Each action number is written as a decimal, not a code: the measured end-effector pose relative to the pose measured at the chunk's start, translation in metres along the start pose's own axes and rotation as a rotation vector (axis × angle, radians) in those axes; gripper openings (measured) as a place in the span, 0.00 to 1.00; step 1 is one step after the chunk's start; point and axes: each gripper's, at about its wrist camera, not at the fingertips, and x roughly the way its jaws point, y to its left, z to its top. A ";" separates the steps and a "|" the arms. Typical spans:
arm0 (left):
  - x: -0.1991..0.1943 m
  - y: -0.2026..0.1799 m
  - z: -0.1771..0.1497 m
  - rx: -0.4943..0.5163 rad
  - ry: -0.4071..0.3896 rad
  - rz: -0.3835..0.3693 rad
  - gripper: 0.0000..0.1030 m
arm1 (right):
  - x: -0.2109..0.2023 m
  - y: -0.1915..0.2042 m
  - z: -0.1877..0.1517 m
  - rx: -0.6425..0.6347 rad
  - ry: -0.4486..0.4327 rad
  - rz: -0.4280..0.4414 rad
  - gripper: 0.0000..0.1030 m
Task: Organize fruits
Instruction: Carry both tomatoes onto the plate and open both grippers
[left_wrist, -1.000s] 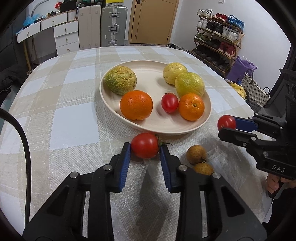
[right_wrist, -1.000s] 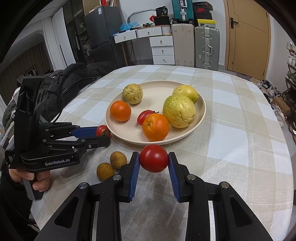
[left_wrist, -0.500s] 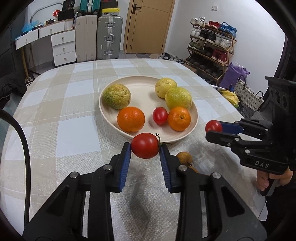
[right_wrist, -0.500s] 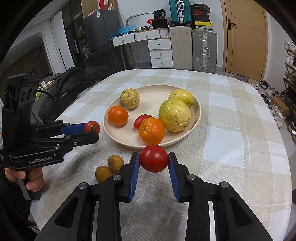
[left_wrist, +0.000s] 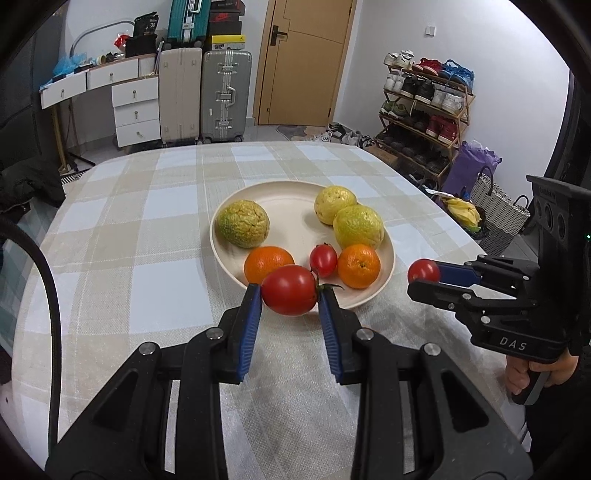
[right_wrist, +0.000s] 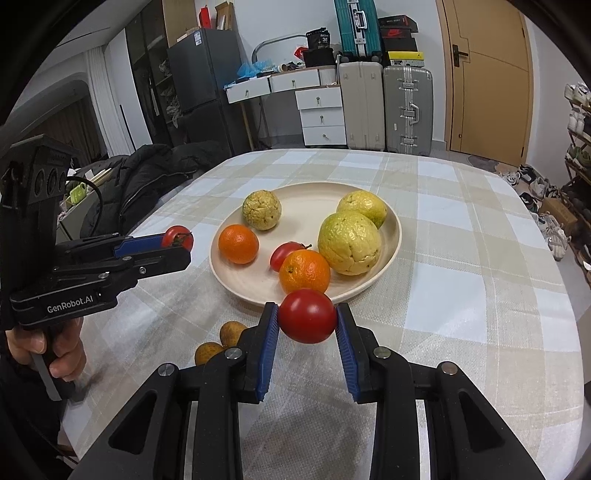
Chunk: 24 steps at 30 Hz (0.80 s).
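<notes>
1. Just short of the plate's near rim, the left gripper (left_wrist: 290, 297) is clamped on a red tomato with a green stem (left_wrist: 289, 290), its blue pads narrowed onto the fruit's two sides and the fruit clear of the cloth.
2. The right gripper (right_wrist: 307, 317) likewise pinches a second red tomato (right_wrist: 307, 315) between its blue pads, raised above the table in front of the plate's near edge.
3. Seen from the left wrist camera, that right tool sits off to the plate's right, gripped by a hand (left_wrist: 532, 371) at its handle.
4. The cream plate (right_wrist: 395, 236) rests on the checked tablecloth (right_wrist: 480, 295) and carries three knobbly yellow-green guavas, one of them large (right_wrist: 349, 242), two oranges (right_wrist: 304, 271) (right_wrist: 238, 243) and a small red tomato (right_wrist: 286, 254) between the oranges.
5. Two small brown round fruits (right_wrist: 221, 341), possibly longans, lie touching each other on the cloth, near the plate and just left of the right tool's fingers.
6. Behind the table stand suitcases (left_wrist: 225, 96), a white chest of drawers (left_wrist: 135, 110), a wooden door and a shoe rack (left_wrist: 428, 110).
</notes>
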 end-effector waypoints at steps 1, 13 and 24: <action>-0.001 0.000 0.001 0.000 -0.006 0.003 0.28 | -0.001 0.000 0.001 0.000 -0.006 0.001 0.31; 0.000 -0.003 0.020 -0.003 -0.047 0.007 0.28 | -0.009 -0.005 0.018 -0.020 -0.048 -0.006 0.31; 0.009 -0.005 0.046 -0.001 -0.077 0.021 0.28 | -0.011 -0.013 0.045 -0.005 -0.105 -0.005 0.31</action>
